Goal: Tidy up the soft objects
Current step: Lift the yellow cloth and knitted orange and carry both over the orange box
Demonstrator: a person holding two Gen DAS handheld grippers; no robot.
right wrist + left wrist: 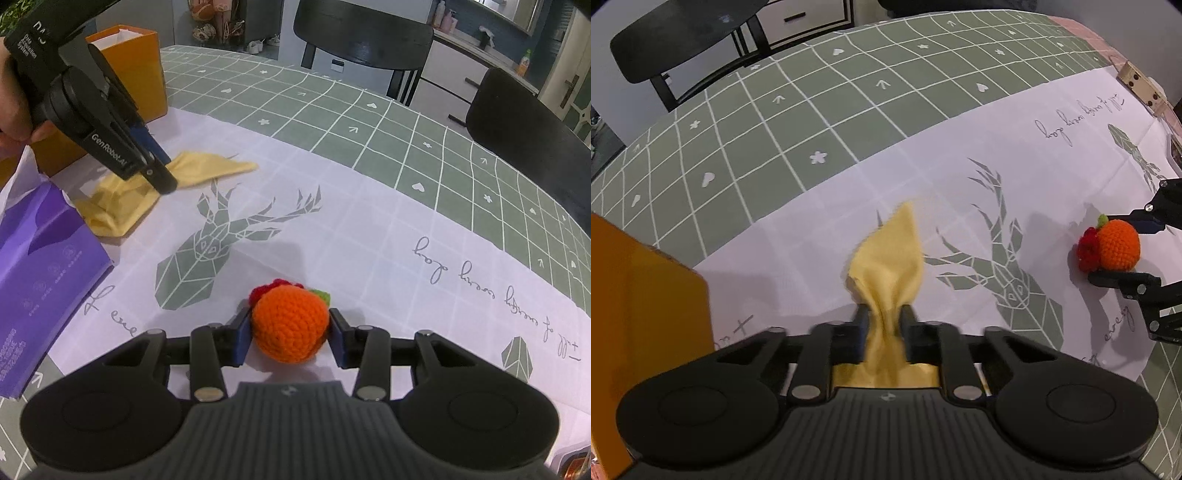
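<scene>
1. Left tongs pinch the yellow cloth mid-length, bunching it; its far tip points away over the bench. From the right wrist view the rest of the cloth lies crumpled on the bench next to a purple tissue box.
2. Right tongs bracket the orange crochet fruit, one blue pad on each side. Jaws look closed onto it or nearly so; left pad touches, right pad contact is hard to confirm. Fruit sits on the bench, a red crochet piece just behind it.
3. Progress, my read: early. Both soft items are gripped or about to be, neither is put away. An orange box stands open beyond the cloth, probably the destination, but I can't confirm that.
4. Left to do: lift the cloth and the fruit, carry them to the container, release. The red piece may also need handling; can't tell if it's attached to the fruit.
5. Surface: white sheet with grey deer print and script, laid over a green grid tablecloth with small white icons.
6. Room: black chairs beyond the far edge, white drawers and clutter behind.
</scene>
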